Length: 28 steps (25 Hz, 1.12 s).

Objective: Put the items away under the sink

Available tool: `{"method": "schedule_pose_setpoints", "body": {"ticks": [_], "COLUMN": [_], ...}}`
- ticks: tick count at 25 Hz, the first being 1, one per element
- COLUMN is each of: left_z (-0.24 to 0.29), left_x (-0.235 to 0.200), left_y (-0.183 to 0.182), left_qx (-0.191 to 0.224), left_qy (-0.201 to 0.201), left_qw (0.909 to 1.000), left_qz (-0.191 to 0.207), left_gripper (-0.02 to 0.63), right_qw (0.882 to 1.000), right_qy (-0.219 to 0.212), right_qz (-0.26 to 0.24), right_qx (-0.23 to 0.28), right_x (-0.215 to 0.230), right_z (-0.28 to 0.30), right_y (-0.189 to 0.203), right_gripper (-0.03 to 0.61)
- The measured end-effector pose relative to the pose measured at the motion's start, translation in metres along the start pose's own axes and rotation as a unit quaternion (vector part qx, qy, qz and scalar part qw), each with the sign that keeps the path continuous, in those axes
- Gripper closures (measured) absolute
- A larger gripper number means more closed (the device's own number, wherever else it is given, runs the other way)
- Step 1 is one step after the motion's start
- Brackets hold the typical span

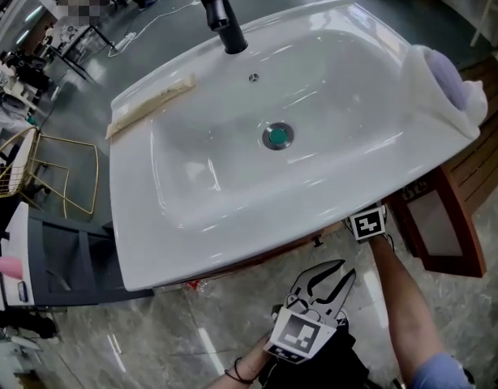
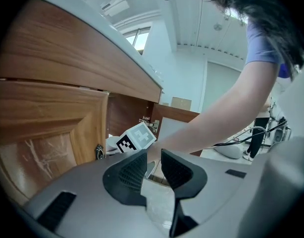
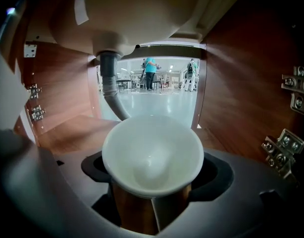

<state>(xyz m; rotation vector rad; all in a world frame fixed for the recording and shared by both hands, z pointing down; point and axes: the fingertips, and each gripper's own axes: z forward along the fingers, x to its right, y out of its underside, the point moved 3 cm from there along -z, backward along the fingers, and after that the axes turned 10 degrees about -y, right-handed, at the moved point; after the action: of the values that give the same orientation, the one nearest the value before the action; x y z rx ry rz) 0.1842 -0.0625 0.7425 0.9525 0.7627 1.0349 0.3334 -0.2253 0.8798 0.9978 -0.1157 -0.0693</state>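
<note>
I've got a white round cup with brown sides (image 3: 152, 150) inside the red-brown wooden cabinet (image 3: 241, 93)
My right gripper (image 3: 154, 175) clamps it; my left gripper (image 2: 153, 168) hangs outside, jaws narrowly apart, empty

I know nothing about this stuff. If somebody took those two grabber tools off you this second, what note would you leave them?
Right gripper: jaws shut on a white cup, inside the cabinet under the sink, near the grey drain pipe.
Left gripper: jaws apart, empty, outside by the wooden door.
Done: cup is in the cabinet, not yet released.
Left: let go of the cup and pull out. A pale strip and a cloth bundle lie on the sink's rim, probably next.
</note>
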Motion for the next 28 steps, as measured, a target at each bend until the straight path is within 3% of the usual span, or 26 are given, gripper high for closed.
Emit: {"method": "schedule_pose_setpoints", "body": {"ticks": [5, 12, 28], "left_z": [0.014, 0.026, 0.034], "left_x": [0.007, 0.018, 0.027], "left_y": [0.003, 0.001, -0.005], "left_qx": [0.0, -0.012, -0.031], "left_qy": [0.008, 0.017, 0.026], "left_qw": [0.9999, 0.9997, 0.9991], "left_qz": [0.008, 0.009, 0.015], "left_gripper": [0.515, 0.515, 0.516], "right_qw": [1.0, 0.999, 0.999], "right_qy": [-0.007, -0.042, -0.04], "right_qz": [-0.016, 0.005, 0.008], "right_qx": [0.001, 0.015, 0.029], "right_x": [0.011, 0.006, 0.011], "right_z": [0.004, -0.009, -0.037], "right_y": [-0.001, 0.008, 0.001], "right_gripper": [0.172, 0.172, 0.172]}}
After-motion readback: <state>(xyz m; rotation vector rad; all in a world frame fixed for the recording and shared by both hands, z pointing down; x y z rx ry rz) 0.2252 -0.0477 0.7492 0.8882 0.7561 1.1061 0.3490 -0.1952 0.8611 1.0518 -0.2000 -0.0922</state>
